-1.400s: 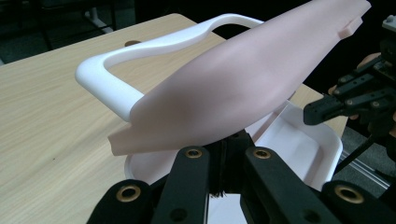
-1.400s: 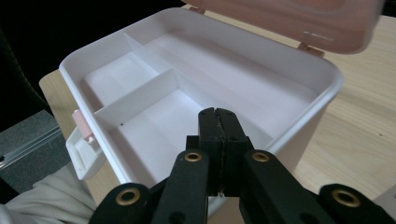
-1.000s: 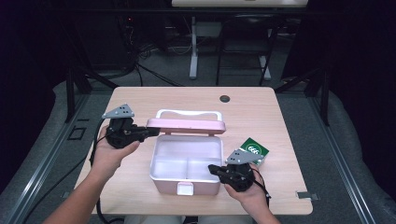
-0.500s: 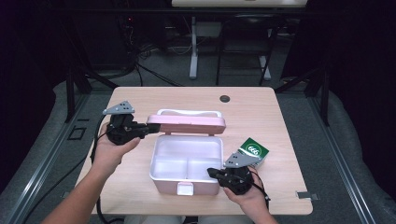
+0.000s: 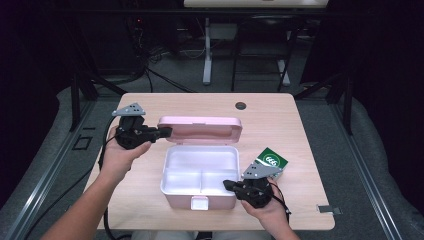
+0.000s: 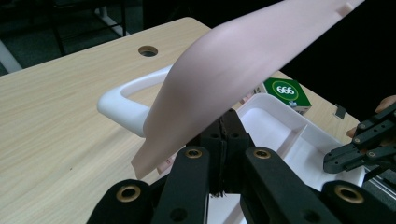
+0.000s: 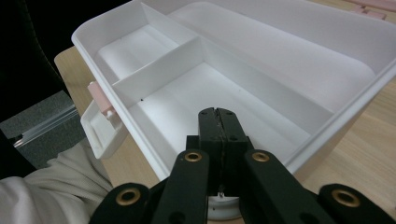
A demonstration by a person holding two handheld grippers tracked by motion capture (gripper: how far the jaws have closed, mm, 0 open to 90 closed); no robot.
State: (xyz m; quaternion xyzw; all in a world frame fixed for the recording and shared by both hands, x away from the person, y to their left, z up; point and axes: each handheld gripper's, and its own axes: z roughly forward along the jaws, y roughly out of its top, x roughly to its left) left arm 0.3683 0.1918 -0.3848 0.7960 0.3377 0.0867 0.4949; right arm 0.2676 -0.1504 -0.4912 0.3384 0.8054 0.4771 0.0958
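Pink lunch box (image 5: 199, 182) sits mid-counter (image 5: 300, 125), lid (image 5: 200, 128) propped up behind the white tray. Left tongs (image 5: 165, 132), pressed together and gripping nothing, sit under the lid's left edge. Right tongs (image 5: 229, 185), also together and empty, rest on the tray's right front rim. Best move, likely: steady the base with the right, guide the lid slowly with the left so it doesn't slip. Green packet (image 5: 270, 162) lies just right of the box.

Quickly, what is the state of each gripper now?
Left gripper: shut, tips at the lid, nothing held.
Right gripper: shut, over the box rim, empty.
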